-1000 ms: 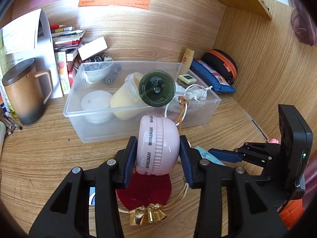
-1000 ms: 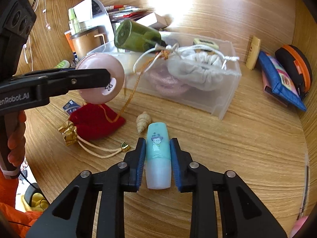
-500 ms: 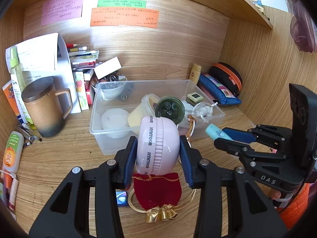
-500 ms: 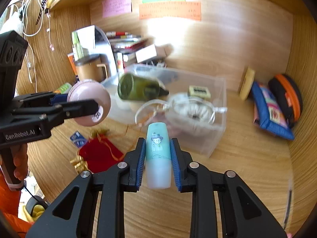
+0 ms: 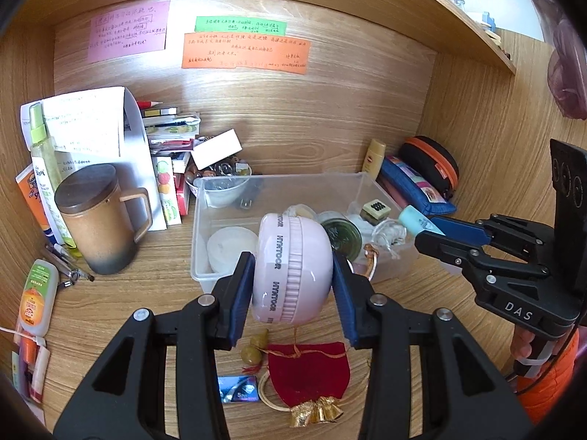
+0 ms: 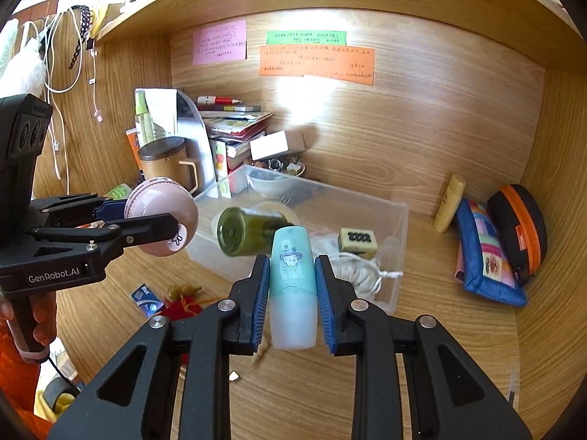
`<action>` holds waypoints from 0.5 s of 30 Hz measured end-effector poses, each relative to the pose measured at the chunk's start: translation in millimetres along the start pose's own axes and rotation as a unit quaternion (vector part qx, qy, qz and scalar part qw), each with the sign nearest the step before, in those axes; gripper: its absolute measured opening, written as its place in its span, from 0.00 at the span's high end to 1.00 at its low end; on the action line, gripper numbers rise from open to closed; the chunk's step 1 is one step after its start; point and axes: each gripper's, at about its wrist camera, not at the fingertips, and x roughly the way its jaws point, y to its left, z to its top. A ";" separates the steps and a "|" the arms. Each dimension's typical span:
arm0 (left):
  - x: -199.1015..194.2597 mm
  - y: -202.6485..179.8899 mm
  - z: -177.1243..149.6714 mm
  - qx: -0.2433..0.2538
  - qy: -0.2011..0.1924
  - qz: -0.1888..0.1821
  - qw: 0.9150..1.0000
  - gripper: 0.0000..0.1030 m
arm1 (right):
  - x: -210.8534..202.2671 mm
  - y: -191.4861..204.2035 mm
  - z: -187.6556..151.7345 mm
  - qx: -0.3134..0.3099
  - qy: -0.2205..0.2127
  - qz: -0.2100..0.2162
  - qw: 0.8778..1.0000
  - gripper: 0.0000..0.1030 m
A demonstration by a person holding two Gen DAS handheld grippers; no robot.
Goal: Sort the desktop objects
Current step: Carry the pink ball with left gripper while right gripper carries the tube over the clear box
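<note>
Handwriting on orange note (image 5: 245, 53) — too small

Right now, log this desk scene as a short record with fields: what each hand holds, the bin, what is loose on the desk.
left gripper: shut on pink round case, held above the desk
right gripper: shut on teal tube, cartoon print
clear plastic bin: holds green jar on its side, white drawstring pouch, tile block, white bowl
loose on desk: red velvet pouch, small blue card
left of bin: brown lidded mug
</note>
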 end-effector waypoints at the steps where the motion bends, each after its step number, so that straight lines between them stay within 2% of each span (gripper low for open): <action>1: 0.4 1.6 2.0 0.000 -0.001 0.001 1.000 0.60 | 0.9 -0.8 1.6 0.000 -0.001 -0.001 1.000 0.78; 15: 17.1 21.8 22.0 -0.011 -0.005 0.013 1.000 0.60 | 21.3 -11.5 20.0 0.001 -0.001 -0.005 1.000 0.78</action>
